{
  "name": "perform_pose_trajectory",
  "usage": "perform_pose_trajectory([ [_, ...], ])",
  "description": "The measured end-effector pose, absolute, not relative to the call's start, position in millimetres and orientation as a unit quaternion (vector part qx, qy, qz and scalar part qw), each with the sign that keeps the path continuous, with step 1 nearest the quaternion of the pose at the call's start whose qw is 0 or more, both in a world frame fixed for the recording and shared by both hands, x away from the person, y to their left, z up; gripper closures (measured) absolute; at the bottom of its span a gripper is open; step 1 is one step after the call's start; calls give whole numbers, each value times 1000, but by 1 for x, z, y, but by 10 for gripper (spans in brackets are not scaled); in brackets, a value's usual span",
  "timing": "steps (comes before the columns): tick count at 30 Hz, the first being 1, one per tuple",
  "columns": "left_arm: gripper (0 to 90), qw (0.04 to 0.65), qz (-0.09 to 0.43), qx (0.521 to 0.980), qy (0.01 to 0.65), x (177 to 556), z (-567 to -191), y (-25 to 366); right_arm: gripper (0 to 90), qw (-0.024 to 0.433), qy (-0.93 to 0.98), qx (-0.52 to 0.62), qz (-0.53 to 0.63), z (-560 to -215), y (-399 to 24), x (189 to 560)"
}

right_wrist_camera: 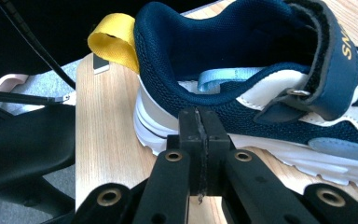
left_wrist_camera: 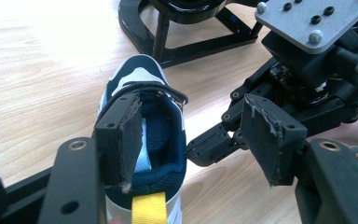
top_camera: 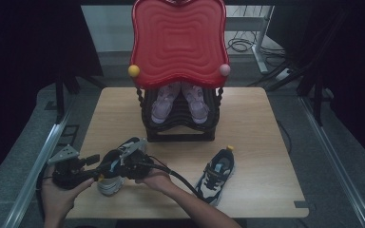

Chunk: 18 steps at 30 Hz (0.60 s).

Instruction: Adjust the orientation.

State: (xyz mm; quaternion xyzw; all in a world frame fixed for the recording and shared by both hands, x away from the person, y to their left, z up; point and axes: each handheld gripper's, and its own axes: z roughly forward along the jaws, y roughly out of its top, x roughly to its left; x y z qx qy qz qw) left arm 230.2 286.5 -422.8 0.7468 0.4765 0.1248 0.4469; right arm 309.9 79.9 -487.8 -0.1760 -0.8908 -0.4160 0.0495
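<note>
Rack (top_camera: 178, 128) blocks table (top_camera: 256, 118) rear-centre; second shoe (top_camera: 215, 175) at front right; space btwn free.

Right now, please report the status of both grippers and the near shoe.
Left gripper open, one jaw inside near shoe. Right gripper shut, empty, at shoe's side. Second shoe lies apart; rack behind, nothing blocking.

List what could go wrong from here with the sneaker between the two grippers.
The left gripper is open, one pad inside the near sneaker's collar: closing may catch only soft mesh and slip. The right gripper is shut, tips against the sneaker's side: a push might slide it. The trailing cable could snag the other sneaker.
</note>
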Motion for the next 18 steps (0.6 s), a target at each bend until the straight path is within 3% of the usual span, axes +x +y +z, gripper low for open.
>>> perform_pose_trajectory([
  [9,391,447,126,746,477,230,-423,287,900,45,-889,-175,-420,-483,76,306],
  [18,390,445,128,748,476,229,-422,285,900,18,-873,-185,-451,-456,23,293],
])
